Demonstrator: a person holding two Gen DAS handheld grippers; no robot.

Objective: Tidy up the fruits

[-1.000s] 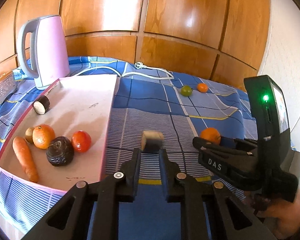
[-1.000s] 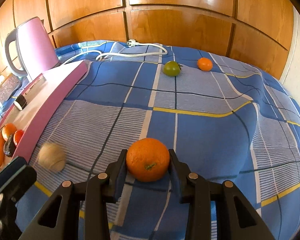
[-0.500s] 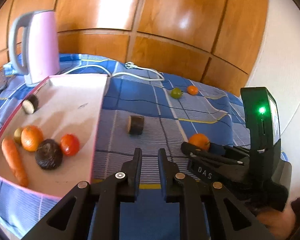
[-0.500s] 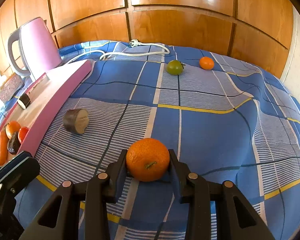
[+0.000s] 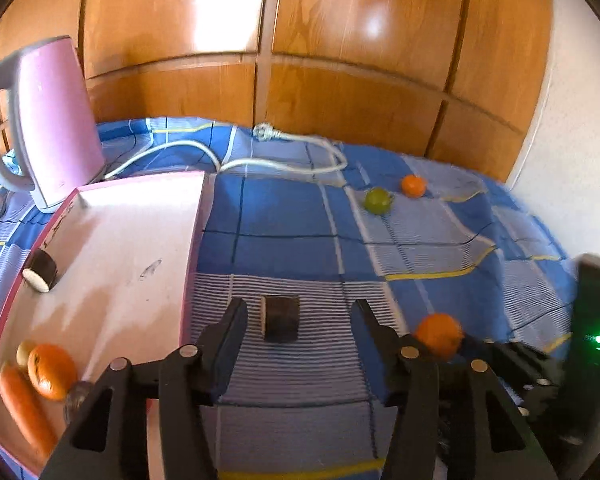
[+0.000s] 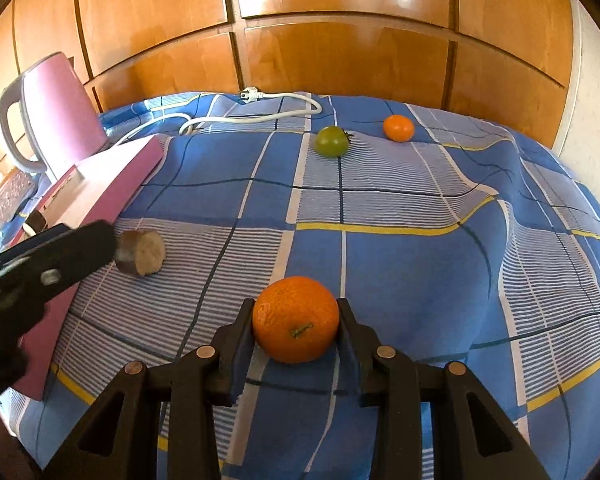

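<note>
My left gripper [image 5: 300, 316] had its fingers spread wide, and the dark cut vegetable chunk [image 5: 280, 318] lay on the blue checked cloth [image 5: 284, 216] between their tips, touching neither. My right gripper [image 6: 296, 326] was clamped on an orange [image 6: 296, 318]. The pink tray [image 5: 140, 216] sat left of my left fingers; a green tomato [image 6: 332, 141] and a small orange [image 6: 398, 128] lay far ahead.
</note>
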